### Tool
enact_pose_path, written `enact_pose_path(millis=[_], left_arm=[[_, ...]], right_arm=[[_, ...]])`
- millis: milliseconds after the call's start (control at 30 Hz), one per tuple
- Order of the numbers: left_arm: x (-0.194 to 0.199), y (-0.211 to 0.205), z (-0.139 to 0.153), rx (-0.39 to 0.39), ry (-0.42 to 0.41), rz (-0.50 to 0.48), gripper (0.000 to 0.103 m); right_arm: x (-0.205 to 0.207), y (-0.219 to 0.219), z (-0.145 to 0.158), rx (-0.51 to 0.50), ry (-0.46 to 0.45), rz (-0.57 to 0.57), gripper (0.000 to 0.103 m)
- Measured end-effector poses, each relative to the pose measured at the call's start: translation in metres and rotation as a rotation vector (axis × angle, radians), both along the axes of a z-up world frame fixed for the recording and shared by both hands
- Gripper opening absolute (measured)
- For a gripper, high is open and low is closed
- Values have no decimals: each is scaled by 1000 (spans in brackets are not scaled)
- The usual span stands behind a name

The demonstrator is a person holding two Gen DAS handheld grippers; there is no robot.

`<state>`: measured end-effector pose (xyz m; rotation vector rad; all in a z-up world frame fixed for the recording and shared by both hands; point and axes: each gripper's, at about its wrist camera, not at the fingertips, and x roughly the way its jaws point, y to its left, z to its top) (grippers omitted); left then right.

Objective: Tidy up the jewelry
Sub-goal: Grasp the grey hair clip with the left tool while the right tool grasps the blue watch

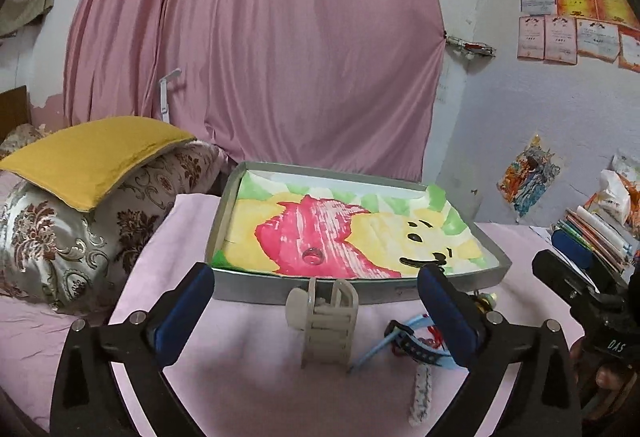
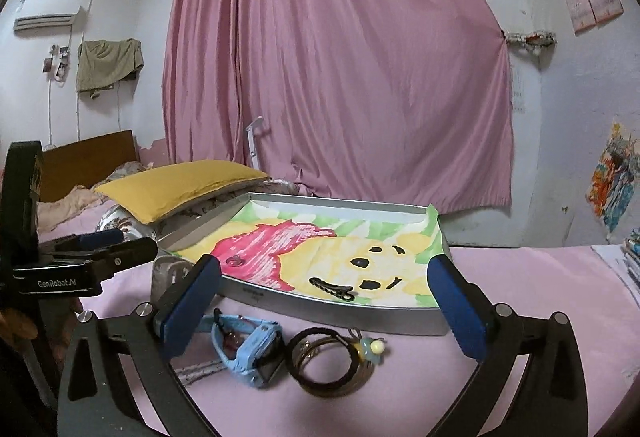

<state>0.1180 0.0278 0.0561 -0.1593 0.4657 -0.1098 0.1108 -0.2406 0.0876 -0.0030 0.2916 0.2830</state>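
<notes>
Lying before the gaping right tool (image 2: 324, 307): blue watch (image 2: 256, 351).

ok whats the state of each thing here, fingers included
left gripper: fingers open, empty
right gripper: fingers open, empty
tray: holds ring and hair clip
ring: in tray
hair clip: in tray
blue watch: outside tray, on pink cloth
hair ties: outside tray

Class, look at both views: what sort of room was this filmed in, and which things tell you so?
Most likely a home bedroom: a bed with a yellow pillow and wooden headboard, a pink curtain, and certificates pinned on the wall.
</notes>
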Motion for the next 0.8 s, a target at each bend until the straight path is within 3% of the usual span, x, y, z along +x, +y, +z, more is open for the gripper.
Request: enact_pose_path(millis=[200, 567, 700, 800], left_arm=[[-9, -2, -9, 51, 66, -38, 102], [9, 4, -36, 13, 260, -79, 102], [16, 4, -38, -7, 279, -91, 98], [21, 4, -38, -16, 288, -99, 88]], right_arm=[[-7, 3, -2, -47, 36, 39, 101], [16, 12, -36, -89, 295, 130, 100], [22, 16, -43, -89, 336, 163, 81], [28, 21, -45, -77, 366, 197, 68]])
